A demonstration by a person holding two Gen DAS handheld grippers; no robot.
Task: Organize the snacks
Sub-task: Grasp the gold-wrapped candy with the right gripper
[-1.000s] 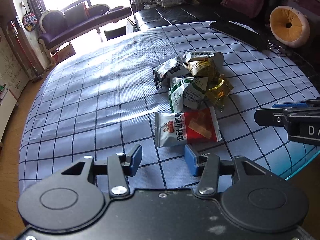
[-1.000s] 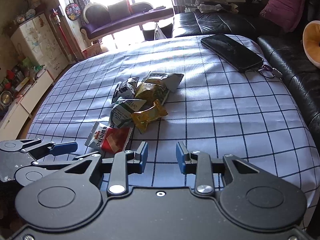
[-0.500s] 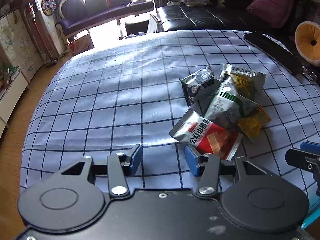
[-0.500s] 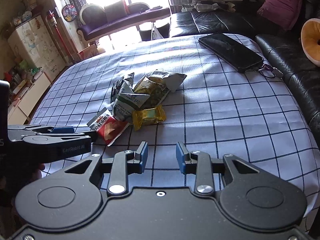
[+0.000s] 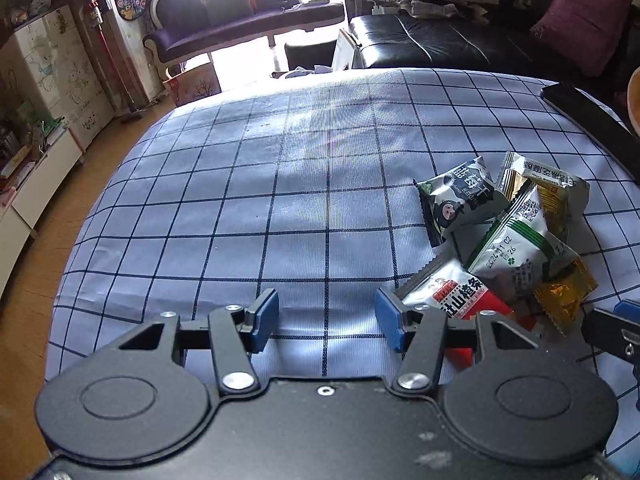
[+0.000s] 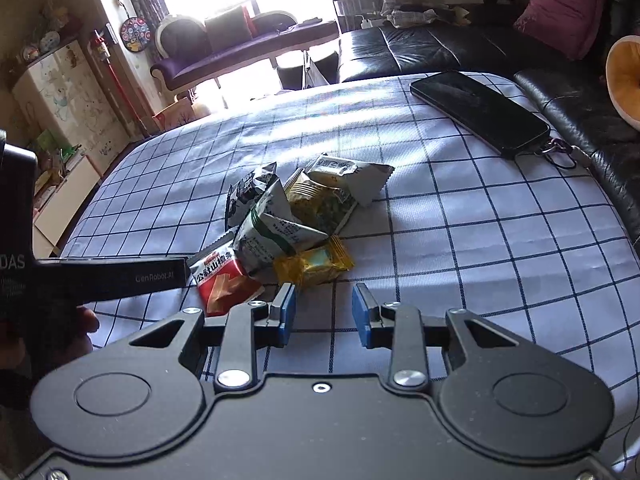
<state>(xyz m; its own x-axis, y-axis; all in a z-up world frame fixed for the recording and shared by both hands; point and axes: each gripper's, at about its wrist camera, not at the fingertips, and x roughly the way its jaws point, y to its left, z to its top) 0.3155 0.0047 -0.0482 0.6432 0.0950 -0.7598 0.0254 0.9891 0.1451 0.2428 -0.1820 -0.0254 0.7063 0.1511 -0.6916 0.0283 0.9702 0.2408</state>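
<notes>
**Snacks heaped, sorting barely begun**

Left wrist view: left gripper (image 5: pixel 327 319) spreading wider, nothing between the pads, over bare checked tablecloth (image 5: pixel 240 208). Snack pile (image 5: pixel 508 236) toward the right edge, red-and-white packet (image 5: pixel 460 292) just beside the right pad.

Right wrist view: right gripper (image 6: pixel 324 315) part-spread, empty, just short of yellow packet (image 6: pixel 316 265). Pile (image 6: pixel 292 220) mid-cloth, phone (image 6: pixel 480 112) at the far right corner. Nothing separated yet, by the look.

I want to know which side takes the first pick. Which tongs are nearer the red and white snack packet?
Left. The left tongs, opening with nothing between them, have one finger against the red and white snack packet. The right tongs sit open beside it, closer to the yellow packet.
</notes>
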